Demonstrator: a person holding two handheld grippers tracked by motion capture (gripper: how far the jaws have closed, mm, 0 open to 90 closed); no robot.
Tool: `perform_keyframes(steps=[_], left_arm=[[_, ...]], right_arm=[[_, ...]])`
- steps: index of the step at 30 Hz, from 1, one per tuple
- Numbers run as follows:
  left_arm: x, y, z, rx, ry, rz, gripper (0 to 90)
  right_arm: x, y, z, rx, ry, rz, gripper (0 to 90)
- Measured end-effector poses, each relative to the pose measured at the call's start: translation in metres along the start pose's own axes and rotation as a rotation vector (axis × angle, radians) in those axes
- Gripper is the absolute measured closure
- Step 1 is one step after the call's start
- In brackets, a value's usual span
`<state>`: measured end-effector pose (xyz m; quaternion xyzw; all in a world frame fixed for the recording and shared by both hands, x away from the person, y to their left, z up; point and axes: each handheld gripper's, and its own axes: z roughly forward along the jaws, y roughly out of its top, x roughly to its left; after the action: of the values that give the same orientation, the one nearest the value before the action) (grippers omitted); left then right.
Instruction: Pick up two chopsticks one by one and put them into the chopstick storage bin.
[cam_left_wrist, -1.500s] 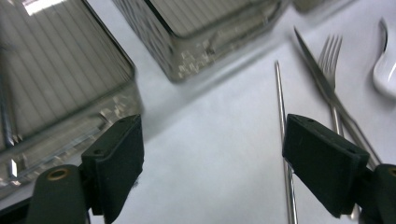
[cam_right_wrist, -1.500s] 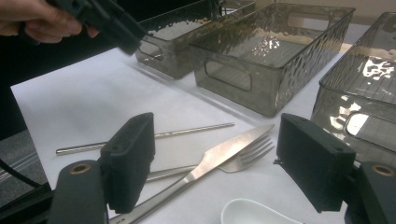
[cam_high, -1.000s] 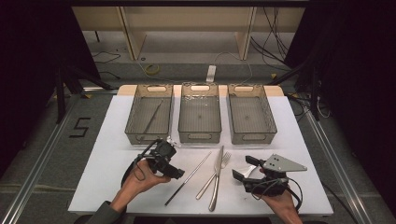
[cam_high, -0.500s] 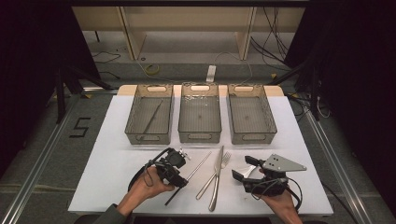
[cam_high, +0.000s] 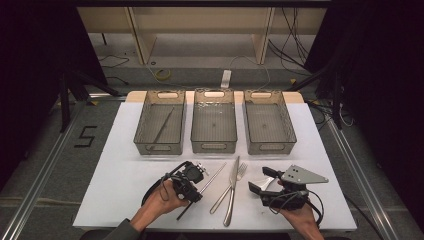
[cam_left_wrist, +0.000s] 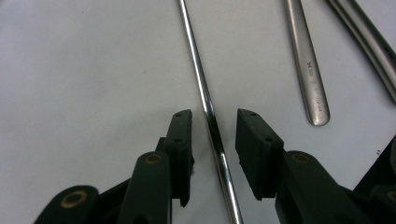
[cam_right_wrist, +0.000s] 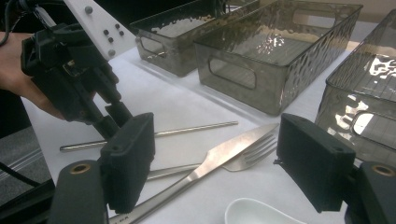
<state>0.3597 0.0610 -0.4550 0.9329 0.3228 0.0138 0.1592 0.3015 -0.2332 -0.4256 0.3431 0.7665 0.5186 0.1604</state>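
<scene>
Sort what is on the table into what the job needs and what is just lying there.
In use: left gripper, jaws just closing around the metal rod; left bin.

Lying about: knife, fork, middle bin, right bin, right gripper.

A: Item under work?
B: Chopstick (cam_left_wrist: 201, 84), a thin polished metal rod, lying flat on the white worktop (cam_high: 125, 170).
A: Pose?
B: Diagonal in the high view, just left of the knife (cam_high: 231, 192) and fork (cam_high: 235, 179), apart from both.

place: likely lab | cues: metal rails (cam_high: 45, 165), floor cables (cam_high: 160, 75), white-covered table (cam_high: 120, 175)
</scene>
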Motion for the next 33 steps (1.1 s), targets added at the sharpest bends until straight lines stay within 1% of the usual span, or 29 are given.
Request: perform_keyframes(steps=[2, 5, 8, 11, 14, 16, 20, 26, 27, 31, 33], left_arm=[[-0.0011, 0.0010, 0.0011, 0.001, 0.004, 0.002, 67.9], [-0.0032, 0.0021, 0.0040, 0.008, -0.006, 0.007, 70.0], [-0.0040, 0.0022, 0.0069, 0.017, -0.001, 0.009, 72.2], [-0.0045, 0.0027, 0.0072, 0.021, 0.013, 0.015, 75.1], [-0.0048, 0.0033, 0.0073, 0.027, 0.022, 0.032, 77.3], [-0.0043, 0.0043, 0.0074, 0.033, 0.020, 0.029, 77.8], [-0.0052, 0.0042, 0.0076, 0.032, 0.029, 0.030, 79.1], [-0.0023, 0.0024, 0.0078, 0.016, 0.021, -0.002, 83.5], [-0.0019, 0.0021, 0.0077, 0.018, 0.021, 0.005, 84.3], [-0.0025, 0.0015, 0.0075, 0.012, 0.024, 0.004, 84.6], [-0.0011, 0.0014, 0.0072, 0.012, 0.018, 0.004, 84.6]], right_arm=[[0.0002, 0.0000, 0.0003, 0.000, 0.001, -0.001, 28.8], [0.0001, -0.0001, 0.0006, 0.001, 0.000, 0.000, 28.8], [0.0000, 0.0003, -0.0004, -0.003, -0.002, 0.000, 28.8], [-0.0003, 0.0001, 0.0000, 0.001, -0.001, 0.000, 28.8], [0.0006, 0.0002, 0.0003, -0.002, 0.001, -0.005, 28.8], [0.0003, 0.0000, 0.0006, 0.001, 0.001, -0.004, 28.8], [0.0005, 0.0002, 0.0004, 0.000, 0.001, -0.005, 28.8], [0.0006, -0.0002, 0.0006, 0.005, -0.005, -0.005, 28.9], [0.0008, -0.0003, 0.0007, 0.004, -0.003, -0.007, 28.9], [0.0008, 0.0003, 0.0000, 0.003, -0.003, -0.009, 29.0], [0.0007, 0.0002, 0.0000, 0.004, -0.002, -0.009, 29.0]])
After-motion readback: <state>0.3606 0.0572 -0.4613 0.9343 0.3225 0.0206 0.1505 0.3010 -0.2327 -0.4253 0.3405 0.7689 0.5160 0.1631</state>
